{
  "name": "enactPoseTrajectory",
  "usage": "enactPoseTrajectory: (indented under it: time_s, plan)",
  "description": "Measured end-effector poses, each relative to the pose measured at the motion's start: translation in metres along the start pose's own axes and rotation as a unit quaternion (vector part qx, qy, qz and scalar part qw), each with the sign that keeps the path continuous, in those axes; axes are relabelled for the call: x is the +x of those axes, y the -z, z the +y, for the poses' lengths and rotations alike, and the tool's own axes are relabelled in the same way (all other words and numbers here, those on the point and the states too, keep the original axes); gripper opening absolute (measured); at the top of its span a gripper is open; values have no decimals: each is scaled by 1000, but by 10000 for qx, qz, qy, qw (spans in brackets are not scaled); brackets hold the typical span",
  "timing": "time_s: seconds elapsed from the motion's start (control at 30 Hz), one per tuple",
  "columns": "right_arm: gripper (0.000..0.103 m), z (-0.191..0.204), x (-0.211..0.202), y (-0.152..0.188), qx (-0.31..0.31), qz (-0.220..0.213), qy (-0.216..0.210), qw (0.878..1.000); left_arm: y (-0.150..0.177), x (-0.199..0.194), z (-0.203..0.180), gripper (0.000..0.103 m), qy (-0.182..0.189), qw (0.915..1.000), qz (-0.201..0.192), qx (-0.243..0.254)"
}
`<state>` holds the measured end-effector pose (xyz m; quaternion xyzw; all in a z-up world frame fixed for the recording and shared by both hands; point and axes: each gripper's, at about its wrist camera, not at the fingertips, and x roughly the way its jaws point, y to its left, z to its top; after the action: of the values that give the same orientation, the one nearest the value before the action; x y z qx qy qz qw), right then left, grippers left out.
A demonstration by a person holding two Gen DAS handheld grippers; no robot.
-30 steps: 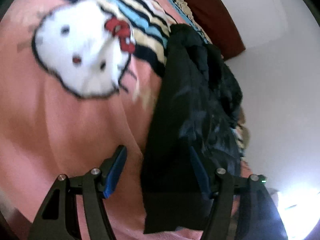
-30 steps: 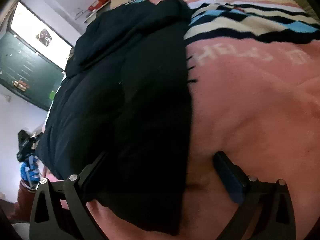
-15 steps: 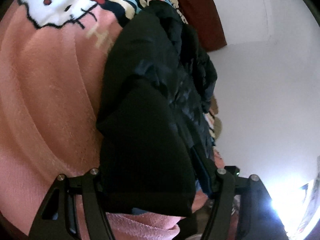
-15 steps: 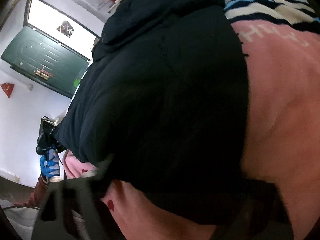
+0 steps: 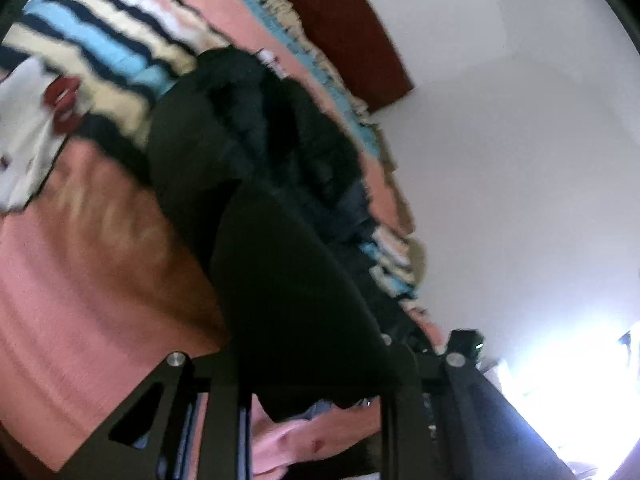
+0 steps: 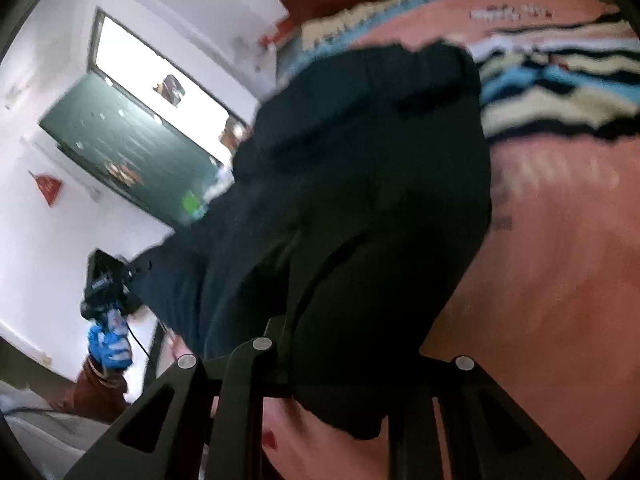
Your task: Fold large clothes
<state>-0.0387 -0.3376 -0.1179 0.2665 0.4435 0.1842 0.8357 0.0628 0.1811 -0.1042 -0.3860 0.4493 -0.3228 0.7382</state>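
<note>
Whereas 1 second ago both were spread, each hand-held gripper (image 5: pixel 316 364) (image 6: pixel 352 364) now clamps the lifted black garment (image 5: pixel 288 288) (image 6: pixel 360 200).

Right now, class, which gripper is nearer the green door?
Left. The left gripper grips the black garment at the bed edge on the green door side; the right gripper holds it farther off, over the pink blanket.

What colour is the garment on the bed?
Black garment, seen best in the right wrist view.
</note>
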Motion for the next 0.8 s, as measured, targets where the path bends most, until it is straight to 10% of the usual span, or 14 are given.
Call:
enactPoseTrajectory:
  time_s: [0.33,0.8]
  plan:
    - [19,-1,-34,-110,377,-1209,-389,9912,-110,2,-46,19,1149,9905,-705,-280]
    - [23,-51,66,-291,1538,-1626,442,9736,-316,151,-40,23,-9,9950,-948,-328]
